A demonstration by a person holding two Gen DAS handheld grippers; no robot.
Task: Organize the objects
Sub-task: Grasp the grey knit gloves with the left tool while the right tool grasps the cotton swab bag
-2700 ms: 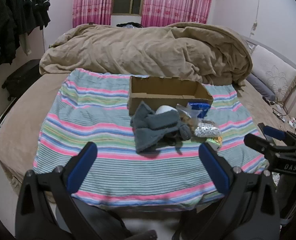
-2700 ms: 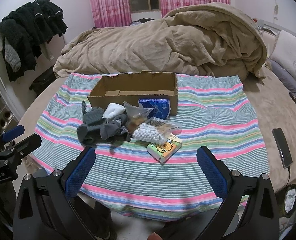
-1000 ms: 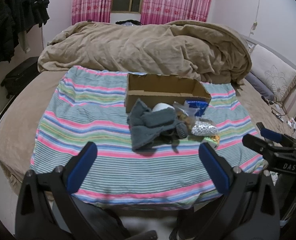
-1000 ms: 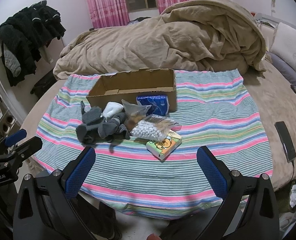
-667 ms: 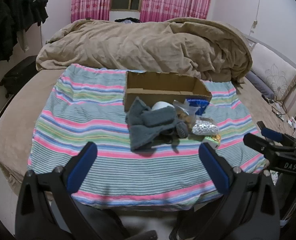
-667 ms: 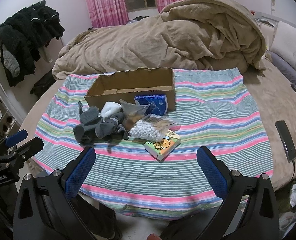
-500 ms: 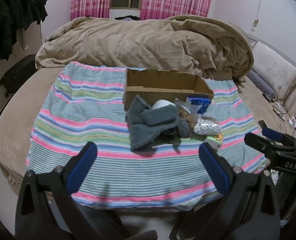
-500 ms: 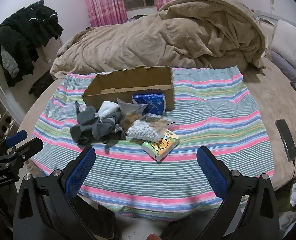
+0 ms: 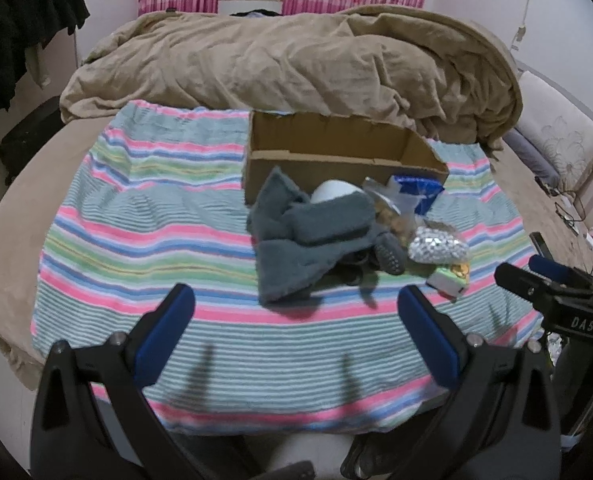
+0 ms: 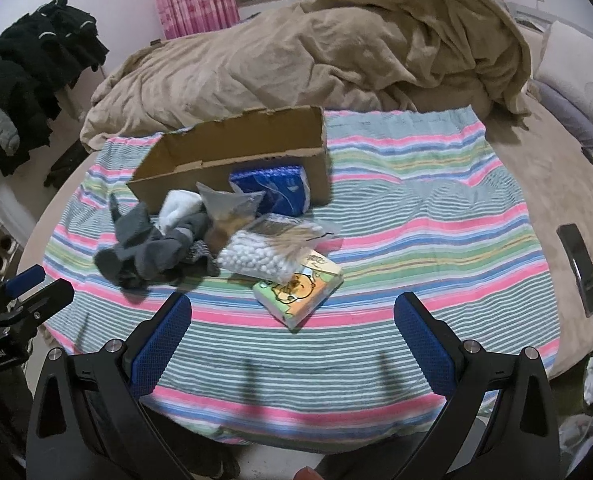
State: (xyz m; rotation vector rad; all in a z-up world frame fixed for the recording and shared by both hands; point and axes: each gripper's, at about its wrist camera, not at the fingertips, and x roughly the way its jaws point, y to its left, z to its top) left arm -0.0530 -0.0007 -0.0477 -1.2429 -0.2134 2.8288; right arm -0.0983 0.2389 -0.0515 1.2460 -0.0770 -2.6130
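Striped blanket (image 10: 436, 240) spread over a bed, carrying a cluster of loose things in front of an open cardboard box (image 10: 236, 152). From left to right in the right wrist view: grey socks (image 10: 152, 248) in a heap; a white sock (image 10: 178, 206) lying against them; a clear pouch of brown pieces (image 10: 228, 212); a blue tissue pack (image 10: 272, 192) touching the box's front wall; a bag of white balls (image 10: 260, 256); and a small tissue pack with a cartoon bear (image 10: 300, 290), nearest the camera. Left tool (image 9: 296, 320): blue pads spread wide, nothing between them, held above the blanket's near edge, short of the socks (image 9: 300, 248). Right tool (image 10: 292, 332): likewise wide open and empty, just short of the bear tissue pack. Behind the box, a rumpled tan duvet (image 10: 316, 48); at far right on the bed, a phone (image 10: 580, 268); at far left, dark clothes (image 10: 28, 80) hanging.
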